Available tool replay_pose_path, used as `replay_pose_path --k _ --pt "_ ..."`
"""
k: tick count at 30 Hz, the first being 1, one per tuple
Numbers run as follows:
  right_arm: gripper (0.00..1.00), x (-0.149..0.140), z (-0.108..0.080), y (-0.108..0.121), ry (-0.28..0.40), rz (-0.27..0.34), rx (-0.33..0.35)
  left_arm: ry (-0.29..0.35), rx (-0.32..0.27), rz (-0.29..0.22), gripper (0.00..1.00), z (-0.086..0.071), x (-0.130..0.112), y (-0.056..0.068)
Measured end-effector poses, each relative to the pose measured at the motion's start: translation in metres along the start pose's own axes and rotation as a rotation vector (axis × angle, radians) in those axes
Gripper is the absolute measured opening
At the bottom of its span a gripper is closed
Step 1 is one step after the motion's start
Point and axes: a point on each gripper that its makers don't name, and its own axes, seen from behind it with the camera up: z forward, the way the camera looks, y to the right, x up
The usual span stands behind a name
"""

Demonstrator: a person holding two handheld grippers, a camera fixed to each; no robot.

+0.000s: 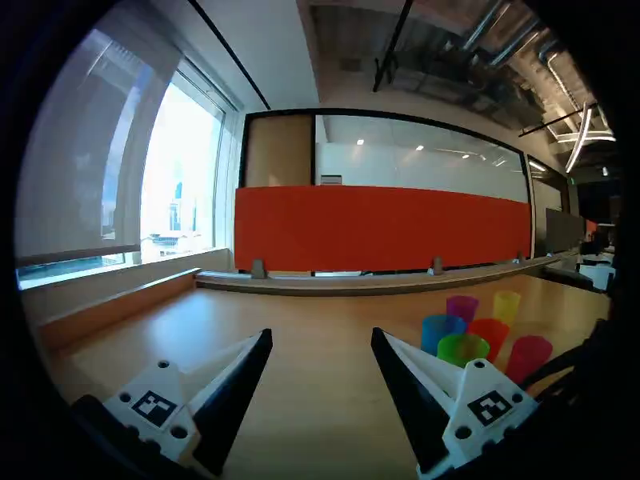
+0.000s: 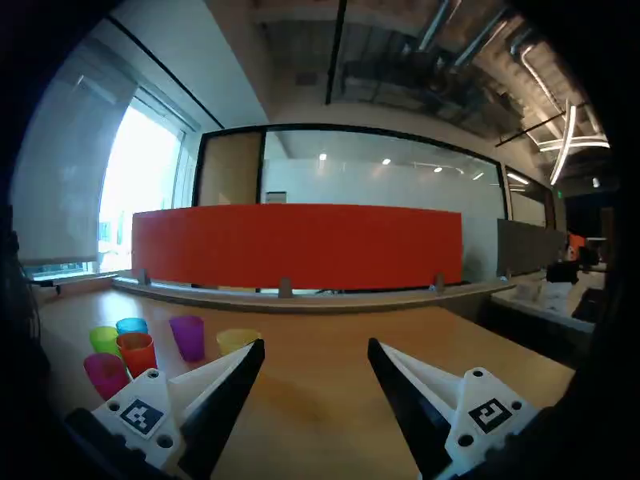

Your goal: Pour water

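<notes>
Two grippers, both spread wide with nothing between the fingers. The left gripper (image 1: 320,332) and right gripper (image 2: 315,342) are held over the wooden table (image 1: 320,416), on the near side of the orange divider (image 1: 376,228). Six plastic cups sit bunched in front of that divider: pink cup (image 1: 528,356), green cup (image 1: 462,349), orange cup (image 1: 488,332), blue cup (image 1: 442,330), then purple cup (image 1: 462,307) and yellow cup (image 1: 506,306) closest to it.
</notes>
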Motion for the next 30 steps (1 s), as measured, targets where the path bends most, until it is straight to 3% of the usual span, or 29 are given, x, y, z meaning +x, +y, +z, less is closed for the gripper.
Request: replay_pose_path --k 11,17,30 --pt "1.0 0.035 0.006 -0.009 0.002 -0.021 0.037 -0.02 -0.072 0.0 0.92 0.006 0.022 0.02" --pt "1.0 0.038 0.01 -0.018 -0.015 -0.056 0.075 -0.048 -0.119 0.032 0.92 0.007 0.02 0.029" --pt "1.0 0.038 0.013 -0.059 -0.123 -0.145 0.284 -0.167 -0.295 0.097 0.92 0.015 0.002 0.061"
